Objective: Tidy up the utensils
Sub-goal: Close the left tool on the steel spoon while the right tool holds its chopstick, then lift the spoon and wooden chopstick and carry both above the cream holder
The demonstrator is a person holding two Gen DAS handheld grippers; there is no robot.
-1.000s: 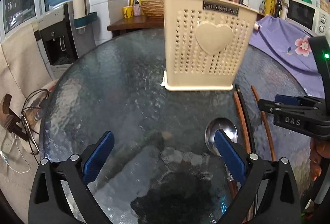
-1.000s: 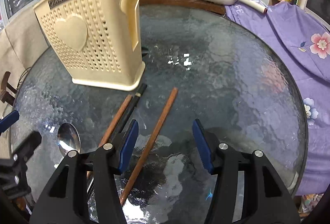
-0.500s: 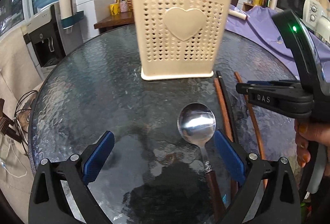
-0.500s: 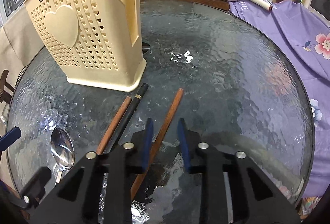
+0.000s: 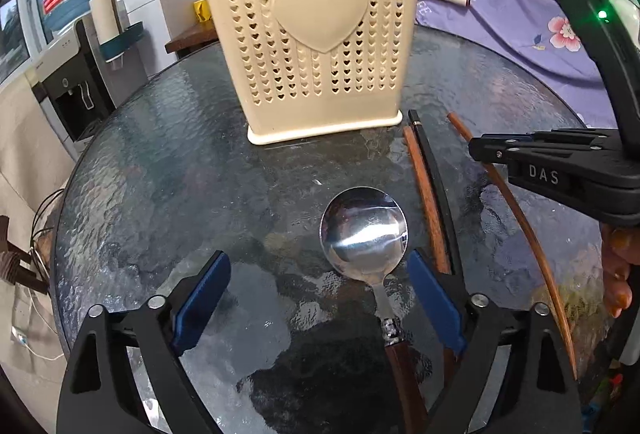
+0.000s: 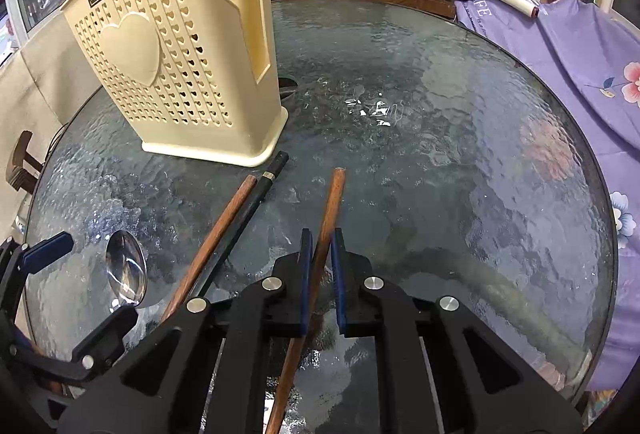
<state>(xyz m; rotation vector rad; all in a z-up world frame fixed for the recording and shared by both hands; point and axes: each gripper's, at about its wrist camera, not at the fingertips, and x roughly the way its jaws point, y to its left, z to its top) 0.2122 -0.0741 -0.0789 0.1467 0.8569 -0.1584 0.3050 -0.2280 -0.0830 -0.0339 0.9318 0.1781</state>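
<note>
Wooden and reddish-brown, the lone chopstick (image 6: 329, 212) on our right now sits pinched between the blue pads of the right gripper (image 6: 319, 258), whose jaws stood wide a second ago and were half closed a moment after; we judge the grasp made, with the lift toward the holder next. Our left gripper (image 5: 316, 298) has moved nearer the table and keeps its jaws spread, framing the bowl of the steel spoon (image 5: 364, 230), which lies flat on the glass table (image 5: 168, 170) with its wooden handle running back under us. Just beside the spoon lie a brown chopstick (image 5: 424, 194) and a black chopstick (image 5: 434, 174), side by side and touching, their far ends close to the base of the holder. That cream perforated holder (image 5: 316, 34) stands upright on the table; a few stick ends poke above its rim, though we cannot tell which compartments hold them.
</note>
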